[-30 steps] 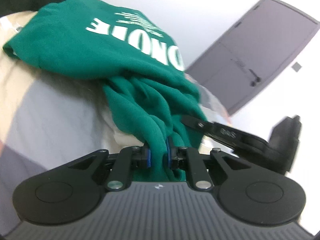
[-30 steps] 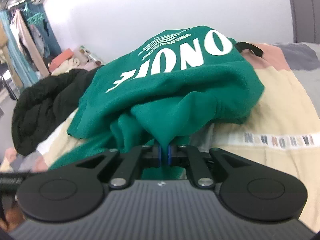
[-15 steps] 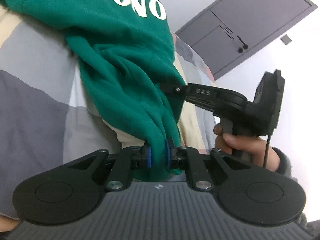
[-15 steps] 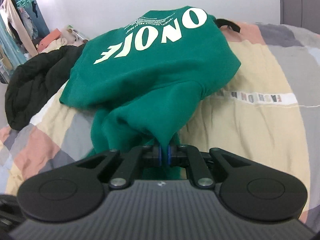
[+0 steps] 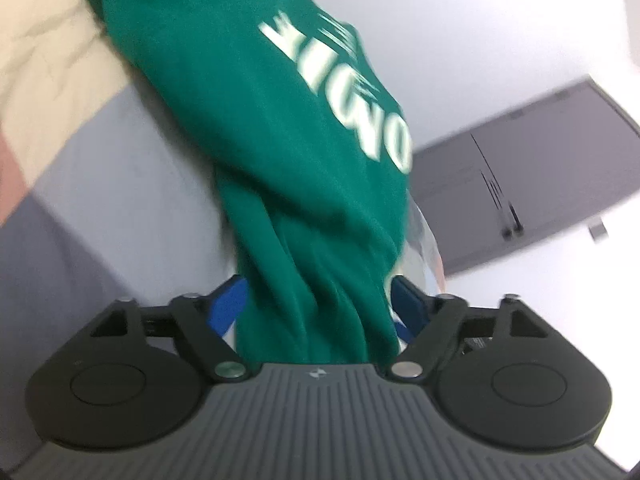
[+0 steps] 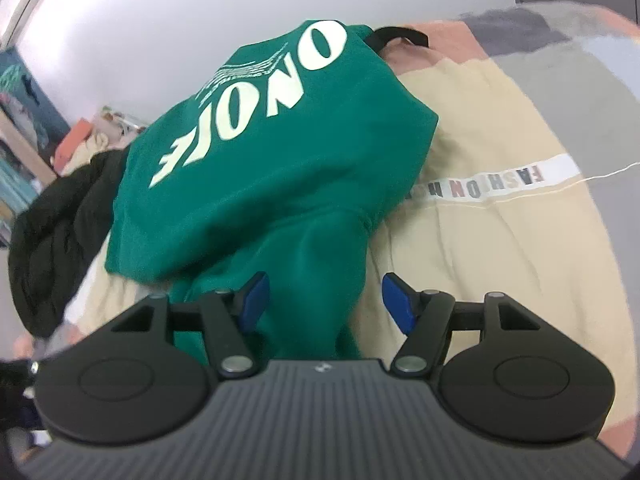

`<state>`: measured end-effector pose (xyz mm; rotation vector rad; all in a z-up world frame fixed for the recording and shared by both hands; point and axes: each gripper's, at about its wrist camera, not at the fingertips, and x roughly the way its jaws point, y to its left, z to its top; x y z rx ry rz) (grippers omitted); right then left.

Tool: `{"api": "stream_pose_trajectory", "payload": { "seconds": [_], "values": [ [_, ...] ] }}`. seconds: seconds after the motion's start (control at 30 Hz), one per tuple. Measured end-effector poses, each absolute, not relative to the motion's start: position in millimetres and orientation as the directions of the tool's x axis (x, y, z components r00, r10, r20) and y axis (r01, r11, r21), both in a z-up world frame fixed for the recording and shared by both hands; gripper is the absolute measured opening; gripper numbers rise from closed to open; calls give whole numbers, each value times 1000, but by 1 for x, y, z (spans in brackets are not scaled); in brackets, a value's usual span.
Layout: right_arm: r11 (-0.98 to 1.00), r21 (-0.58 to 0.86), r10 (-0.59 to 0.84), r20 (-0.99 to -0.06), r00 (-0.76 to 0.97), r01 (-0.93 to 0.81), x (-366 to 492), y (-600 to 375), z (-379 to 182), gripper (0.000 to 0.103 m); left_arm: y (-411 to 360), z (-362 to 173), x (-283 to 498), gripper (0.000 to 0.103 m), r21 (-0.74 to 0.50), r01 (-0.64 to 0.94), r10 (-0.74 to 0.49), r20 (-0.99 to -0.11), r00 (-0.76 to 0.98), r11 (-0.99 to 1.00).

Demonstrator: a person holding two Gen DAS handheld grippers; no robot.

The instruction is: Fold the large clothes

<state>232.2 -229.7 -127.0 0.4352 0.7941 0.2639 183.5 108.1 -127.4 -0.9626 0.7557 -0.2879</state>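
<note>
Both grippers are letting go. The left gripper and right gripper have fingers opening wide, green sweatshirt cloth loose between them. It lies bunched on the bed. Best to pull back gently so the fold stays put.

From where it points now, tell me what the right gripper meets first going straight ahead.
Most likely the green sweatshirt: its bunched fabric already lies between the opening jaws of the right gripper, though depth is hard to judge.

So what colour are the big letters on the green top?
White letters, clearest in the right wrist view.
</note>
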Motion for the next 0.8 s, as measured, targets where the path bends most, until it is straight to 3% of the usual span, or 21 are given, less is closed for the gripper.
{"api": "stream_pose_trajectory", "payload": {
  "seconds": [0.1,0.33,0.37,0.4,0.47,0.57,0.7,0.8],
  "values": [
    [873,487,364,-641,676,-8,259,-234,-133,84,116,-145,223,84,-801,-136,-485,-477,733,582],
    [823,568,399,-591,701,11,305,-239,-162,83,135,-197,282,82,-838,-209,-419,-448,790,504],
    [819,574,408,-585,700,2,309,-239,-167,84,136,-199,285,79,-840,-199,-415,-438,798,505],
    [816,578,420,-578,700,-13,313,-237,-171,84,137,-196,286,68,-835,-191,-411,-436,801,515],
    [787,616,462,-551,695,-35,321,-237,-177,83,138,-191,285,55,-830,-185,-414,-440,797,527],
    [766,636,504,-506,700,-92,326,-231,-172,65,141,-183,278,42,-847,-153,-415,-397,819,508],
    [763,625,529,-455,716,-166,317,-227,-157,21,139,-153,258,31,-846,-63,-409,-320,855,530],
    [715,664,575,-379,725,-220,306,-230,-144,12,137,-127,242,28,-822,-8,-394,-281,875,569]
  ]
}}
